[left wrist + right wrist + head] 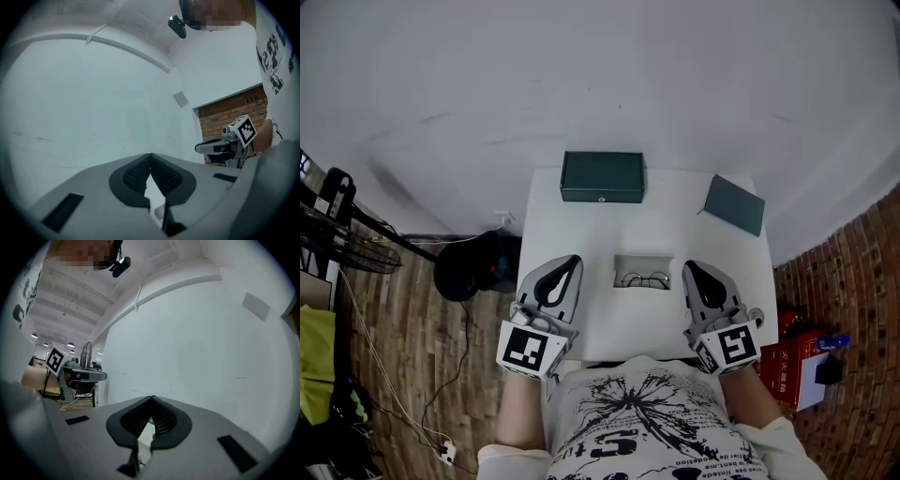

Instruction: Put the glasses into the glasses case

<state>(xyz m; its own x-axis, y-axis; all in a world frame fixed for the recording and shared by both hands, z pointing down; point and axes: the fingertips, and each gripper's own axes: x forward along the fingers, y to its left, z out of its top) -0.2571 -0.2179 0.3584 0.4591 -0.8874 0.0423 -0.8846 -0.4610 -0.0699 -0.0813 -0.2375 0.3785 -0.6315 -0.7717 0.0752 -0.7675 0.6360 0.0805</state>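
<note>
We only make out thin rims of the one glasses (643, 278), sunk in a white tray (642, 258) mid-table (572, 211). One glasses case (602, 177) sits at the far edge, one flat green piece (734, 204) at the far right corner. The glasses lie between two grippers: left gripper (572, 262) and right gripper (689, 268), jaws pressed together, empty.

Nothing here reads clearly as words. The cube on my left claw (570, 262) carries a black-and-white square marker, and so does the cube on my right claw (691, 269). My shirt (649, 412) bears black print with lettering too blurred to read. The red box (786, 364), right of the tabletop (572, 216), shows pale characters that are too small to read.
</note>
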